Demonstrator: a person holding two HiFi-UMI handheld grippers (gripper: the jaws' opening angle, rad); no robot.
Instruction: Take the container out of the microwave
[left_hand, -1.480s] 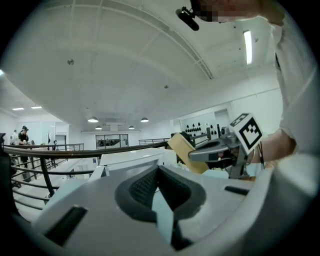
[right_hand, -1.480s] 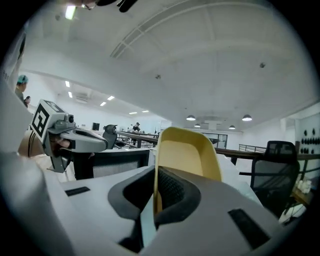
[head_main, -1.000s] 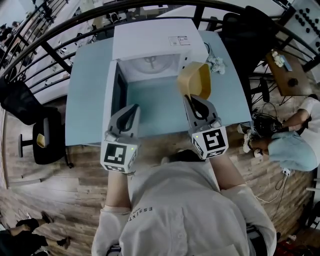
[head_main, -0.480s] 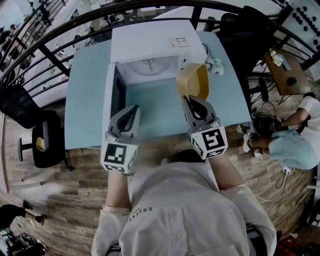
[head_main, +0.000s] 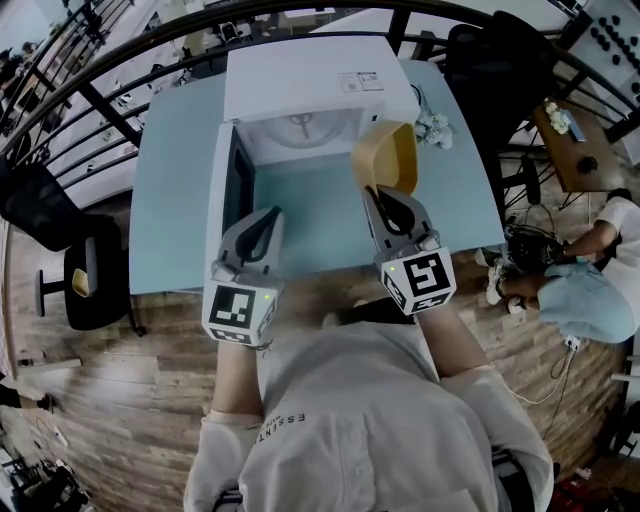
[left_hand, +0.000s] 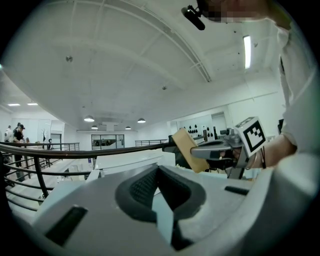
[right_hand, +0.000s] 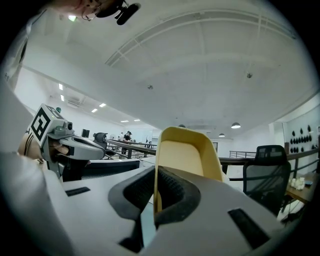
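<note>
Head view: the right tongs (head_main: 381, 195) are clenched on the wall of the yellow container (head_main: 390, 158), which is held tipped on edge above the worktop (head_main: 170, 200) — outside the open microwave (head_main: 300, 85), by its right front corner. The left tongs (head_main: 265, 222) are pressed together on nothing, beside the door (head_main: 220, 200).

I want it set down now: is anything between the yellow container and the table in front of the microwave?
Nothing visible. The container, gripped by the right gripper, hangs over bare table; the microwave's open door stands off to the left.
</note>
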